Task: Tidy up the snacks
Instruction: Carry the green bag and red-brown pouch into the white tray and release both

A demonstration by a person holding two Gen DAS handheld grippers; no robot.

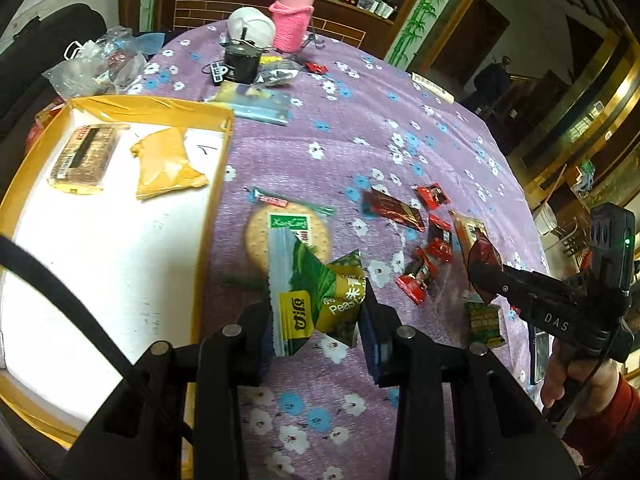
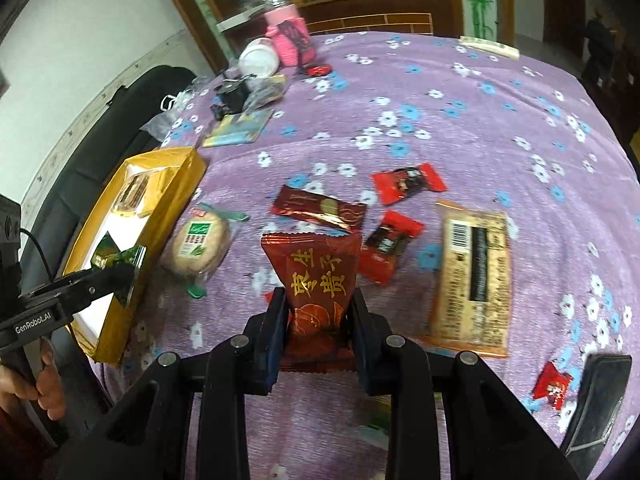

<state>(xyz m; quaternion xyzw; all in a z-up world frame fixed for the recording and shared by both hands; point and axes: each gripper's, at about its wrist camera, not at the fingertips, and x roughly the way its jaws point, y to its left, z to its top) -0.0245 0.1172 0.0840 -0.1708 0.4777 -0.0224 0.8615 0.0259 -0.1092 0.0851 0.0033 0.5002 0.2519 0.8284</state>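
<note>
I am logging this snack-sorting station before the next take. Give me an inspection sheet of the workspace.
Surface: purple floral tablecloth.
Job's things: gold tray holding two packets; round cracker, red candies and tan bar loose on the cloth.
Clutter: pink-sleeved jar, white cup, plastic bags, phone.
Grippers: left gripper clamps green pea packet; right gripper clamps dark red packet.
Cables: black cable over tray.
Surroundings: wooden cabinet, black chair.

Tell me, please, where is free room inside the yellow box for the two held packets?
The white floor of the yellow box is bare below the brown bar and yellow packet. The tablecloth by the round cracker is crowded.
</note>
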